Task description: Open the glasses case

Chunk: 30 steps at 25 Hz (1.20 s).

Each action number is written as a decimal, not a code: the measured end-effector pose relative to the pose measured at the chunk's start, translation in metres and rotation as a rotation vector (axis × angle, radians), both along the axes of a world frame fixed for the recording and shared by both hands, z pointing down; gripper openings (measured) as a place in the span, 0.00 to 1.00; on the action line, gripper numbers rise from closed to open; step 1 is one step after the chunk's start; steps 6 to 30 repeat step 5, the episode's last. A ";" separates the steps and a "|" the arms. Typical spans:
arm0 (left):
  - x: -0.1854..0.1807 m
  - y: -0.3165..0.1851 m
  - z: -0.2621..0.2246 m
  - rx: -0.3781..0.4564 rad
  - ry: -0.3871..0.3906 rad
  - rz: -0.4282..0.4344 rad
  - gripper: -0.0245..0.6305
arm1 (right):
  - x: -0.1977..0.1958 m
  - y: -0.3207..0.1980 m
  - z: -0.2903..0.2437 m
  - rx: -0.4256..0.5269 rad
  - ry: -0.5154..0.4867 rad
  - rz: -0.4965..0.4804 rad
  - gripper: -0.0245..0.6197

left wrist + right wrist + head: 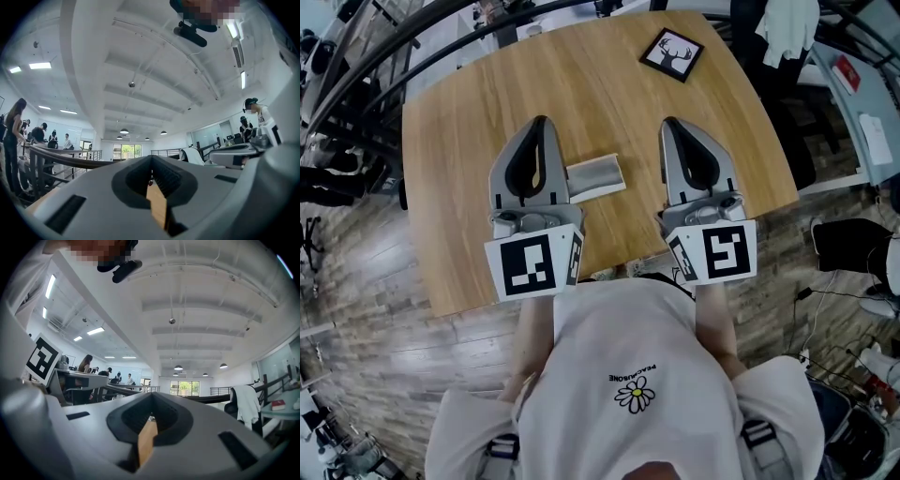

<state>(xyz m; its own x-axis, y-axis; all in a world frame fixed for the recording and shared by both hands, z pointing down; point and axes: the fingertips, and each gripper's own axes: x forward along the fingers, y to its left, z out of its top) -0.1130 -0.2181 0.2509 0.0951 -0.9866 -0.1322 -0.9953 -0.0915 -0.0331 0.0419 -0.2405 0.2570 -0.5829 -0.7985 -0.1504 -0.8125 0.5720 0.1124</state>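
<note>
L tongs point(151, 159): pressed together, nothing between them. Matte grey plastic shell, ribbed black pads inside a teardrop cutout. Only a thin strip of wood grain shows thru the slot behind the tips. R tongs point(152, 397): same build, also pressed together and empty, same wood sliver.

From the head view, both sets of tongs, L point(542, 122) and R point(668, 123), sit side by side over the table point(469, 122), tips pointing away from me. Each carries 1 white cube w/ black square markers, so 2 cubes: L point(534, 264), R point(717, 251).

Glasses case point(595, 176): 1 pc, flat grey rectangle, looks like fine-textured fabric, w/ a lighter band along the near edge. It lies on the table between the two sets of tongs, right up against the L one's inner side and apart from the R one. Can't make out a lid seam or hinge. The case isn't visible in either gripper view.

Table: light wood veneer, rounded corners, straight grain. 1 small black-framed picture point(671, 53), white face w/ a dark antlered head, sits near the far edge, well apart from the case.

Near table edge is hidden by the cubes and my white shirt point(628, 347). Floor point(366, 281) is grey-brown planks. People in the gripper views' bg are too small to read.
</note>
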 end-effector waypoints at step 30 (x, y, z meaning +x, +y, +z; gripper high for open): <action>-0.004 0.003 0.008 -0.015 0.022 -0.005 0.06 | -0.001 0.003 0.000 0.007 0.006 -0.005 0.05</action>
